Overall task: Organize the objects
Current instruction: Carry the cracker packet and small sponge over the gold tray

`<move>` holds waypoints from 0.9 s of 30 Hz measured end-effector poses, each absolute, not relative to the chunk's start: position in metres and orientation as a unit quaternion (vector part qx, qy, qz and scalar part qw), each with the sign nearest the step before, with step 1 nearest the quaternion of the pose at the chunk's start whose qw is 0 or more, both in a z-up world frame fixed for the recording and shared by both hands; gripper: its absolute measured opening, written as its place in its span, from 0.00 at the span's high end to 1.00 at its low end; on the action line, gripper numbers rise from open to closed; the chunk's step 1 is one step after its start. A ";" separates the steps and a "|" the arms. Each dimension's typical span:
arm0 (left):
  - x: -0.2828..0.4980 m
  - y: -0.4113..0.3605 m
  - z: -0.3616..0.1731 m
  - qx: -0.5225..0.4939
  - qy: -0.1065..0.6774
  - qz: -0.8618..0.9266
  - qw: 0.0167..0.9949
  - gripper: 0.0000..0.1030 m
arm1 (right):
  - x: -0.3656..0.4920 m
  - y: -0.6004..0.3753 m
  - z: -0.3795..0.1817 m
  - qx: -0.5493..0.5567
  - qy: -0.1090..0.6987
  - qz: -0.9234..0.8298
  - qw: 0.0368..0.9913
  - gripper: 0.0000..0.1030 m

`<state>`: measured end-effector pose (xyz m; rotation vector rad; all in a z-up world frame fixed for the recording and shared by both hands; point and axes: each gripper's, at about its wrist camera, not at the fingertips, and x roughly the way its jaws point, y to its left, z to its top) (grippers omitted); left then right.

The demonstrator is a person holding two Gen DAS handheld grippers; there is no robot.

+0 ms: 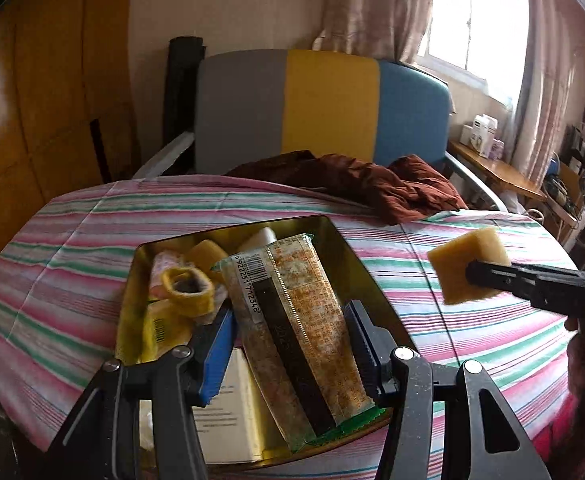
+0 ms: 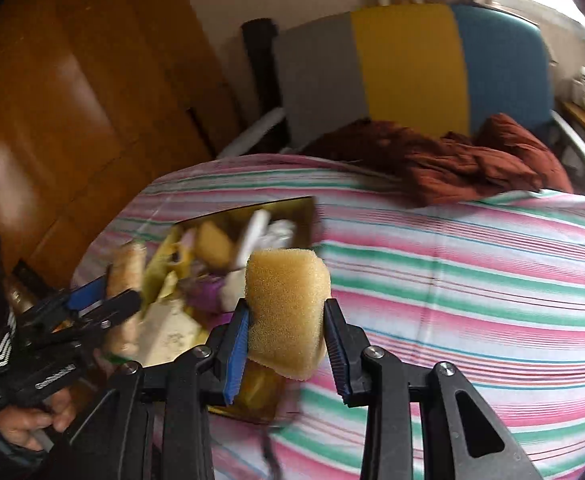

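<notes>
Left wrist view: a long snack packet (image 1: 292,332) is clamped in the left gripper (image 1: 288,344), held just over the gold tin (image 1: 348,248) on the striped bed (image 1: 72,248). Off to the right, a yellow sponge (image 2: 288,312) is squeezed by the right gripper (image 2: 286,344), up above the bedding.

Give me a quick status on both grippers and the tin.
Left gripper shut on snack packet above gold tin. Right gripper shut on yellow sponge, over striped bedcover. Nothing in the way.
</notes>
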<state>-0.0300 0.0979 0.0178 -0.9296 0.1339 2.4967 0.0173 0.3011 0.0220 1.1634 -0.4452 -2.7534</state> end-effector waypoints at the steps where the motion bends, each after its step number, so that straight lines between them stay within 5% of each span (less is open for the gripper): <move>1: -0.031 0.094 0.017 -0.339 0.047 0.911 0.232 0.47 | 0.015 0.291 0.021 0.387 -0.145 -0.908 0.069 0.66; 27: -0.041 0.031 0.007 -0.344 0.024 0.923 0.171 0.47 | 0.005 0.222 -0.002 0.417 -0.133 -0.891 0.119 0.66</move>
